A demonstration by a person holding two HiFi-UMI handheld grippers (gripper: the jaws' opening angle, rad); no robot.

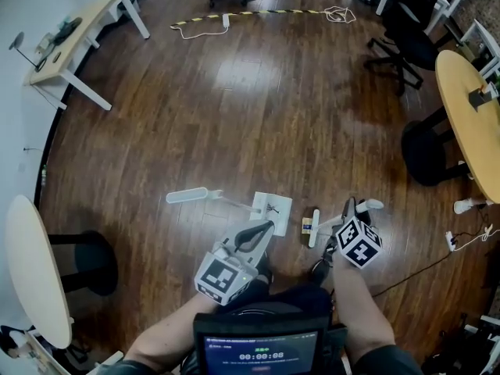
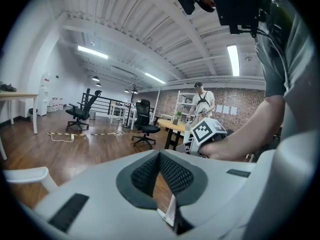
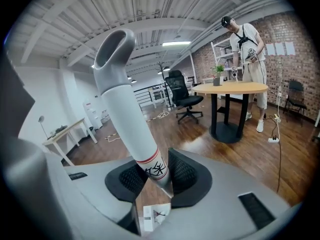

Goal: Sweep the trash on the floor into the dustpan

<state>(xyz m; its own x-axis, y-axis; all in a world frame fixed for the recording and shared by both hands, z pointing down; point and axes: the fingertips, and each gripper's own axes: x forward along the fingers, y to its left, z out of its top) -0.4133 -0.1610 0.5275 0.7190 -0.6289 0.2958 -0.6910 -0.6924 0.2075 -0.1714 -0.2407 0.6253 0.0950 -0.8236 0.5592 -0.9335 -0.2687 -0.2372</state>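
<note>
The right gripper (image 3: pixel 152 176) is clamped on the brush (image 3: pixel 129 104), right by the red band on its handle. The hang-hole end sticks up free out of the jaws. The left gripper (image 2: pixel 160 158) has its jaws pinched together at the tips with nothing in them. It hovers over the near edge of the dustpan (image 1: pixel 271 208).

Moving outward, the pan lies flat on the floor (image 1: pixel 234 108) with its long handle (image 1: pixel 187 195) running off to the person's left. The brush head (image 1: pixel 313 228) rests on the floor just to the right of the pan. A small yellowish scrap (image 1: pixel 307 224), which looks like the trash, sits just beside the head on the pan side. So the trash is between the brush and the pan, not in it yet.

To do this step well, a short low drag toward the pan should be enough, since the scrap is already close. The head probably wants to stay flat on the boards so the scrap doesn't slip underneath. The bigger worry is that nothing holds the pan, so a push could just skid it along the wood. Having the left gripper take that long handle or press the pan down first seems smart. It's hard to tell from here which edge of the pan is the open lip, so that's worth checking before sweeping.
</note>
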